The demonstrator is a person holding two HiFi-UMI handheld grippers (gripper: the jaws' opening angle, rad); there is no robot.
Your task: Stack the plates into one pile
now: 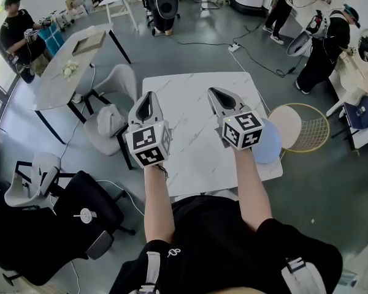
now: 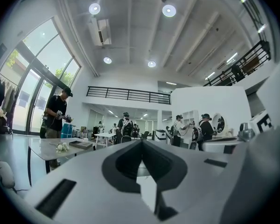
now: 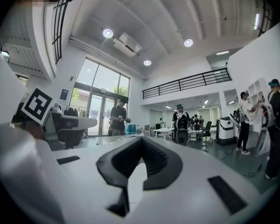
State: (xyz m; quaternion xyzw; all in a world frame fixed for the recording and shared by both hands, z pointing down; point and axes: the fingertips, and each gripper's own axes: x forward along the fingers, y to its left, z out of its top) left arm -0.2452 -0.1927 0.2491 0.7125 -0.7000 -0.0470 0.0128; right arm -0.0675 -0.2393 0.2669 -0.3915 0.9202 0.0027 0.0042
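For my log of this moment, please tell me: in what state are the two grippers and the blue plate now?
left gripper: jaws shut, nothing between them, held above the table.
right gripper: jaws shut, nothing between them, held above the table.
blue plate: lies at the table's right edge, untouched, partly hidden behind the right gripper; no other plate shows on it.

Two claws are counted: the left claw [image 1: 149,97] and the right claw [image 1: 214,94]. One marble bench [image 1: 190,103] is seen, with one blue plate [image 1: 271,149] at its four o'clock edge. One wire chair [image 1: 311,130] is counted beside it.
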